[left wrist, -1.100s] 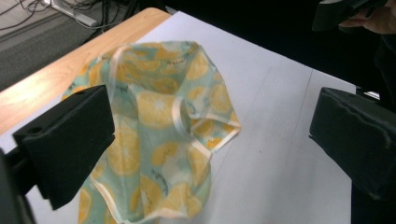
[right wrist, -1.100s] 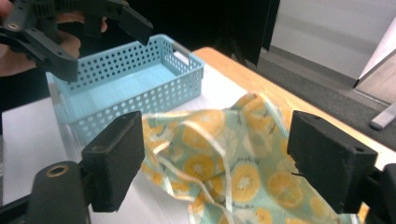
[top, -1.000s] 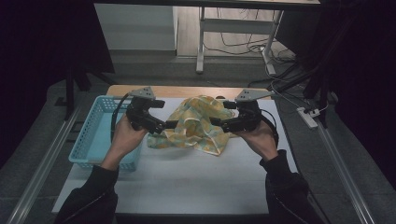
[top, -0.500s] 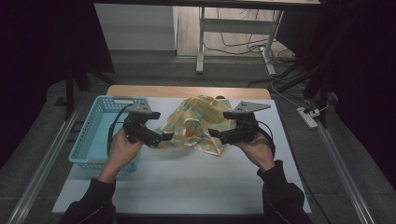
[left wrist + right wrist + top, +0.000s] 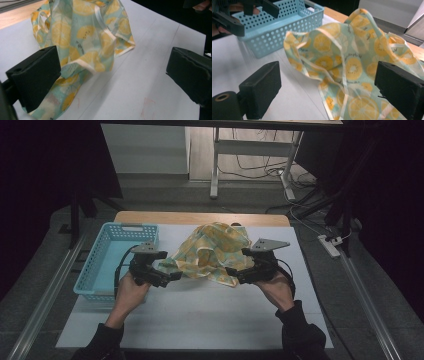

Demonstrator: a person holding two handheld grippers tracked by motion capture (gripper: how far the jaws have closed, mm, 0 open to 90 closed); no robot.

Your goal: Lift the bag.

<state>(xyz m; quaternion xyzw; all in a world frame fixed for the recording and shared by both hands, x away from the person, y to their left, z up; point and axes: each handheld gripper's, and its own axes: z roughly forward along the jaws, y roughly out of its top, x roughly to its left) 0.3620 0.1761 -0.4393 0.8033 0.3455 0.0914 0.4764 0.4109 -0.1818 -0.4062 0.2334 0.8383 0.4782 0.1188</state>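
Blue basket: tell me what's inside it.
The blue basket looks empty where its floor shows. The left gripper and hand cover its near right corner, so that part is hidden.

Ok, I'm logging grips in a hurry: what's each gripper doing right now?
Left gripper: open, holding nothing, lemon-print cloth beside one jaw.
Right gripper: open, jaws just opening wider, cloth loose between them.
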